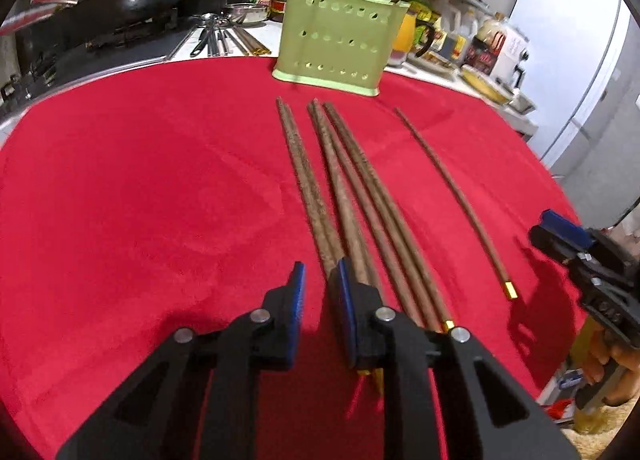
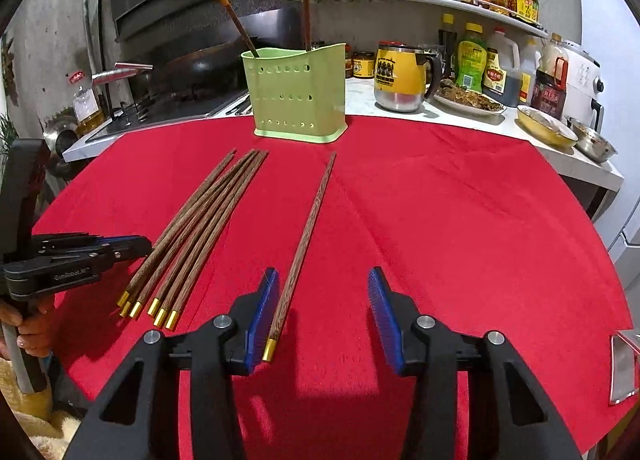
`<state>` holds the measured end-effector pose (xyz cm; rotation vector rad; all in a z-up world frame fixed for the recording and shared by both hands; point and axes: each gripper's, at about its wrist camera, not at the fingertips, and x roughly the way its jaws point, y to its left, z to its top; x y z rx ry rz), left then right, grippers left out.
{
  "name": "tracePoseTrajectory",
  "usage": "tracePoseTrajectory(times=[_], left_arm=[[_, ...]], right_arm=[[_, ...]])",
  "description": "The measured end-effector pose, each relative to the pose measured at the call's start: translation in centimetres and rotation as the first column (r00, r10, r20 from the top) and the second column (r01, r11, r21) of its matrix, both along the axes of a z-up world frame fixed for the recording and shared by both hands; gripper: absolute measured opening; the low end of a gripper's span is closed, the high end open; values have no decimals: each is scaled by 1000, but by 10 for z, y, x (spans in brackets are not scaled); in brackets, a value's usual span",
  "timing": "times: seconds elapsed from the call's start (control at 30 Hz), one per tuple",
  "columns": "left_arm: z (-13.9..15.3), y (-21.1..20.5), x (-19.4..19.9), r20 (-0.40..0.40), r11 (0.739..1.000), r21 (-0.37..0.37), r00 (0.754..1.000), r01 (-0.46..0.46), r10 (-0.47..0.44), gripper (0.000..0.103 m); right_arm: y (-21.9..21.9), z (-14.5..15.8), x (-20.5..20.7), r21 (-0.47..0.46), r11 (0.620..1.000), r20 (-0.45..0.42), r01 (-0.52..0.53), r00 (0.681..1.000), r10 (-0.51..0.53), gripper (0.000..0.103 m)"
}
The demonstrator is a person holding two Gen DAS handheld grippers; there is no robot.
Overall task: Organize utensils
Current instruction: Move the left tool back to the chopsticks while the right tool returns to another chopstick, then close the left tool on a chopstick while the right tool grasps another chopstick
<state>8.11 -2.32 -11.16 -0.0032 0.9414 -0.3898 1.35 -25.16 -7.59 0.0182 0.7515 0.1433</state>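
In the left wrist view, the left gripper hovers low over the red cloth with a narrow gap between its blue pads and nothing gripped; its right finger sits over the near ends of a bundle of six wooden chopsticks. The bundle's long axis runs away from the camera toward the green perforated holder, thin tips far, gold-capped ends near. A single chopstick lies apart to the right, roughly parallel, its gold cap nearest the right gripper, seen side-on at the frame's edge, so I cannot tell its jaw state here. Only this view shows the metal utensils on the counter left of the holder. In the right wrist view, the right gripper has its jaws spread wide and empty above the cloth, the single chopstick's gold end just beside its left pad, inside the gap. That stick points its tip at the holder, which stands upright at the cloth's far edge with two chopsticks in it, gold ends up. This view alone shows all six gold caps of the bundle, and a yellow mug behind.
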Motion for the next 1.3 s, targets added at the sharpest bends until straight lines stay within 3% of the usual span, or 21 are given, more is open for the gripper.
tracePoseTrajectory(times=[0.07,0.17,0.23,0.57,0.67,0.7,0.9,1.3], left_arm=[[1,-3,-1,12,1000,31,1000,1,-1,16],[1,-6,-4,55,986,162,998,-30,21,16],[0,0,-5,58,984,177,998,-34,24,13],[13,33,-14,55,998,-8,997,-63,63,13],[13,35,-13,52,997,-15,996,-70,71,13],[11,35,-14,48,997,-21,996,-70,71,13],[5,33,-21,12,998,-55,1000,-20,21,13],[5,9,-24,34,1000,4,999,9,-10,15]], right_arm=[[0,-1,1,-2,1000,-5,1,1000,-1,47],[2,-7,4,7,1000,-27,-11,1000,11,47],[6,-11,4,13,1000,-43,-25,999,26,47],[18,-26,9,-7,999,-81,-47,996,47,47],[21,-30,9,-46,998,-77,-41,996,37,28],[21,-30,8,-46,998,-77,-45,996,41,9],[6,-31,6,-81,997,-83,8,996,-14,7],[2,-31,0,-90,996,-84,20,996,-28,8]])
